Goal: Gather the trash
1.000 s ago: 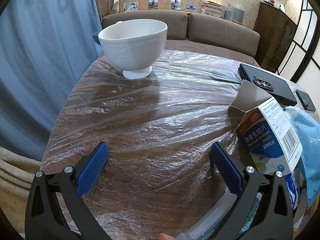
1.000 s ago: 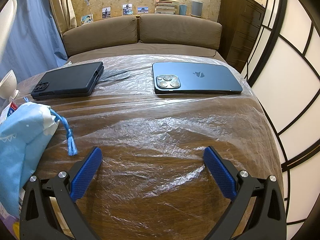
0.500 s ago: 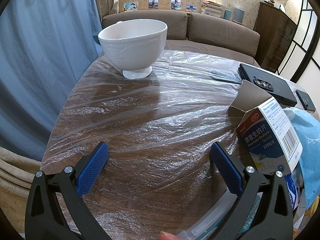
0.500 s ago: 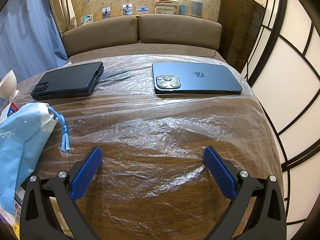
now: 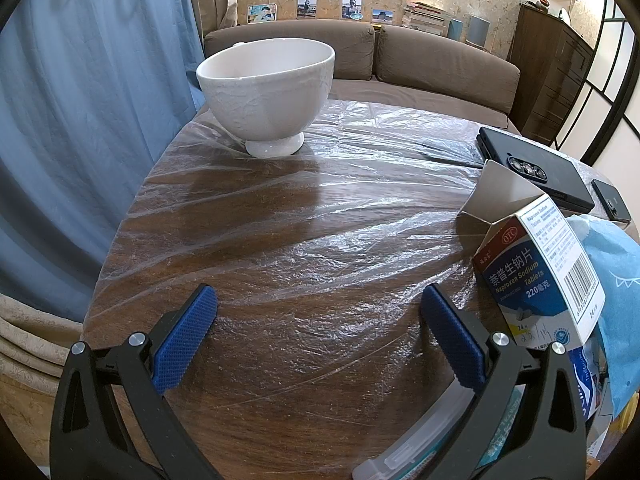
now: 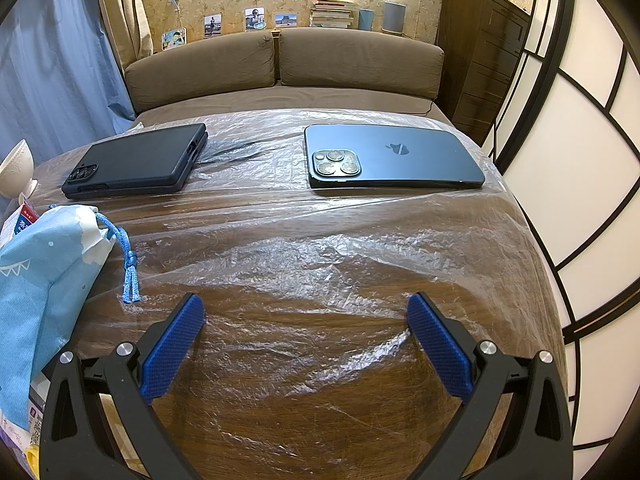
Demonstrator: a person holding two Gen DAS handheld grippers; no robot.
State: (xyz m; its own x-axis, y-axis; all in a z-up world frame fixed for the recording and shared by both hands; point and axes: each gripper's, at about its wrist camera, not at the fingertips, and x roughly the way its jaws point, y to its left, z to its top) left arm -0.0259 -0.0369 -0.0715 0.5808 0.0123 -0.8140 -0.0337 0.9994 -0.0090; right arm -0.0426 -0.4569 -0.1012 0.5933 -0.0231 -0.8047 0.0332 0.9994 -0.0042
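An opened medicine carton (image 5: 536, 272) with blue and red print lies at the right of the left wrist view, its flap raised. Against it leans a light blue drawstring pouch (image 5: 616, 280), which the right wrist view shows at far left as the pouch (image 6: 44, 276) with its blue cord (image 6: 128, 264) trailing on the table. More packaging (image 5: 424, 452) lies under the left gripper's right finger. My left gripper (image 5: 316, 328) is open over bare table, just left of the carton. My right gripper (image 6: 304, 336) is open too, right of the pouch, holding nothing.
A white footed bowl (image 5: 268, 92) stands at the table's far left. A black cased phone (image 6: 140, 160) and a dark blue phone (image 6: 392, 156) lie at the far edge. Crinkled plastic film (image 6: 320, 248) covers the round wooden table. A brown sofa (image 6: 280, 64) is behind.
The blue pouch has shifted slightly and its cord has swung right, settling on the table. Both grippers stay where they were, open.
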